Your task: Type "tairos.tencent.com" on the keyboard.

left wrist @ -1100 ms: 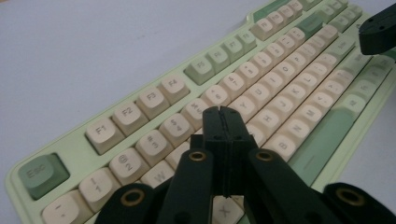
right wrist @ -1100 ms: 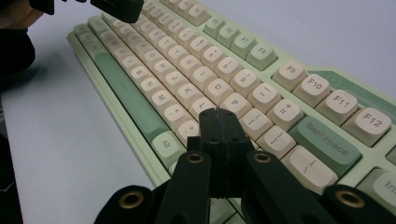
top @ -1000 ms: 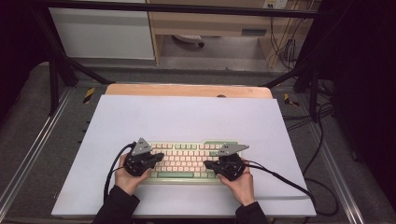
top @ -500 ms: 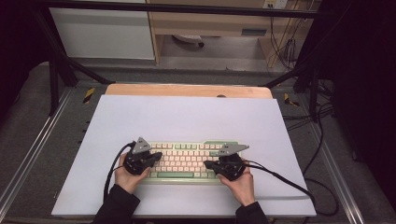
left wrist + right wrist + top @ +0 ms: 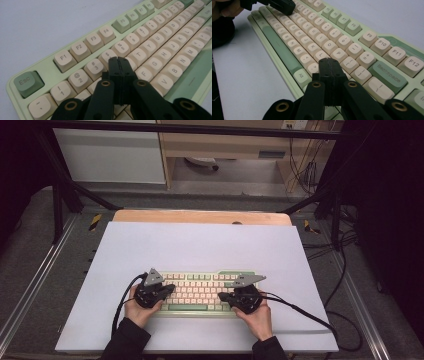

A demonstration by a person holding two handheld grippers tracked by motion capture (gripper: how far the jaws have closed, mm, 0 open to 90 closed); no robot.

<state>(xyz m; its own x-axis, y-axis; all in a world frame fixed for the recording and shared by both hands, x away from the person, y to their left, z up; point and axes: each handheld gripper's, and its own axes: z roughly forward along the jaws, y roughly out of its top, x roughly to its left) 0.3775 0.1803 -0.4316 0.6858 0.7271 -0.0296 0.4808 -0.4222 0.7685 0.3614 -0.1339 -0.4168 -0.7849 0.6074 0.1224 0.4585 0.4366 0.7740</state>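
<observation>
A green keyboard (image 5: 200,292) with cream keys lies flat on the white table (image 5: 200,245), near the front edge where the person sits. The space bar side faces the person.

The left tool (image 5: 170,290) is over the left part of the keyboard. Its two black jaws are squeezed tight together with nothing in between. In the left gripper view the left tool (image 5: 119,60) has its tip over the keys near the number 4 key (image 5: 108,55), just past the 3 key (image 5: 94,67). If the tip touches a key, I cannot tell.

The right tool (image 5: 224,296) is over the right part of the keyboard. Its jaws are also squeezed tight together and hold nothing. In the right gripper view the right tool (image 5: 329,61) has its tip close to the L key (image 5: 321,55) and the P key (image 5: 338,54). The green Backspace key (image 5: 388,73) is a bit to the side
</observation>
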